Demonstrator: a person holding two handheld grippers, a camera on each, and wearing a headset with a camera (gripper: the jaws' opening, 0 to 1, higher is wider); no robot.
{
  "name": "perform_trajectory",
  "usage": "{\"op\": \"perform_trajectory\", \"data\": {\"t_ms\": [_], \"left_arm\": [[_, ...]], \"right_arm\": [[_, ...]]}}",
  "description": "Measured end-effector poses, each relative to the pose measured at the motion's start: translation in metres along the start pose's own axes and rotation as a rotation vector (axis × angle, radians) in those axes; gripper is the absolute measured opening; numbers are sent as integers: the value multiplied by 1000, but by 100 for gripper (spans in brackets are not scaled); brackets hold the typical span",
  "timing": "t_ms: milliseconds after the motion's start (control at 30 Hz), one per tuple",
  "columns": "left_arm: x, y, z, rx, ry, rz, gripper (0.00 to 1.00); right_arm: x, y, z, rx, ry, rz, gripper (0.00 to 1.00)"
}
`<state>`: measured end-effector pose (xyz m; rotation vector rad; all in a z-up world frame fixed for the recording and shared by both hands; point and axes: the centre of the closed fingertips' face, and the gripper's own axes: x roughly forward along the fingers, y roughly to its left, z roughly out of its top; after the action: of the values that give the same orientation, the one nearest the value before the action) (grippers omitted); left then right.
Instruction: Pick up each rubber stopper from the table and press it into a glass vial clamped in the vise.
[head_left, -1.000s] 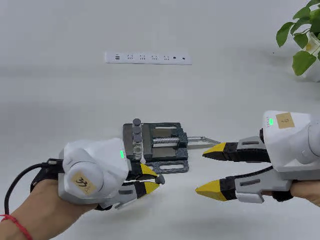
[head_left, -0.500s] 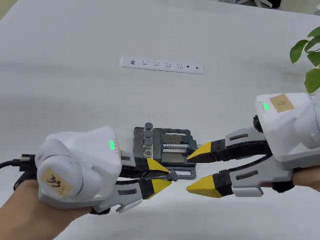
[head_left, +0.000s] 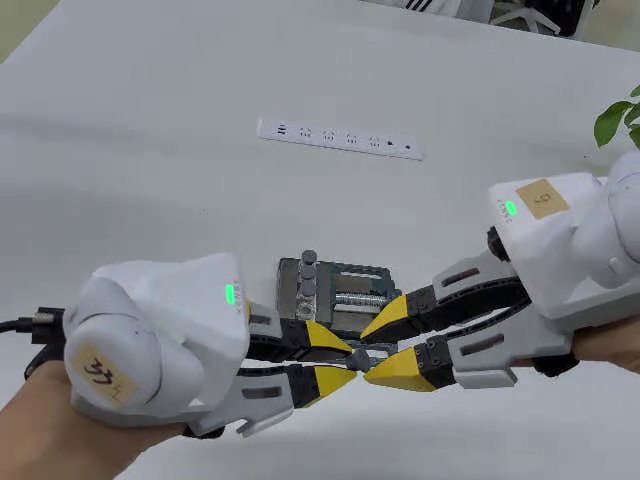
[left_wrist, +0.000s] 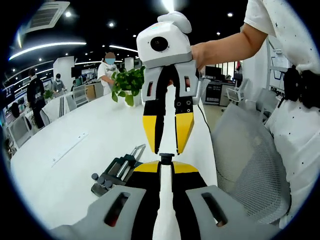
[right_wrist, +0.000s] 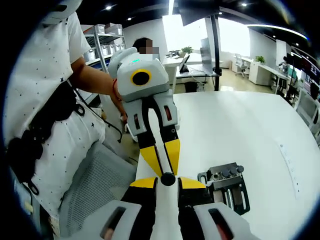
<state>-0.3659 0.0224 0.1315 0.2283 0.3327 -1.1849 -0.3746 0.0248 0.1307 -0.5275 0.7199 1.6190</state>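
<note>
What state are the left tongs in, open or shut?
Shut on a dark rubber stopper: in the left gripper view the left tongs pinch it at their tips, with no gap between them.

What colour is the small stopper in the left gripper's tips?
The small rubber stopper is dark grey, clearest in the right gripper view.

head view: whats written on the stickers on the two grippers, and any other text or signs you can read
"33": handwritten on the tan sticker on the left gripper; a mark after it is unclear.
"9" or "6": handwritten on the other tan sticker on the right gripper; which way up it reads is unclear.
Power strip: its marks are too small to read.
</note>
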Motion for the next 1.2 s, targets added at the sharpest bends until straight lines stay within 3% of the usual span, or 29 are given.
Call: {"op": "perform_trajectory", "data": {"t_ms": [933, 1200], "left_arm": [[-4, -4, 9, 15, -12, -20, 4], [-6, -2, 12, 8, -23, -16, 4]], "right_arm": [[-4, 6, 7, -29, -14, 14, 6], [-6, 5, 10, -16, -40, 23, 5]]}}
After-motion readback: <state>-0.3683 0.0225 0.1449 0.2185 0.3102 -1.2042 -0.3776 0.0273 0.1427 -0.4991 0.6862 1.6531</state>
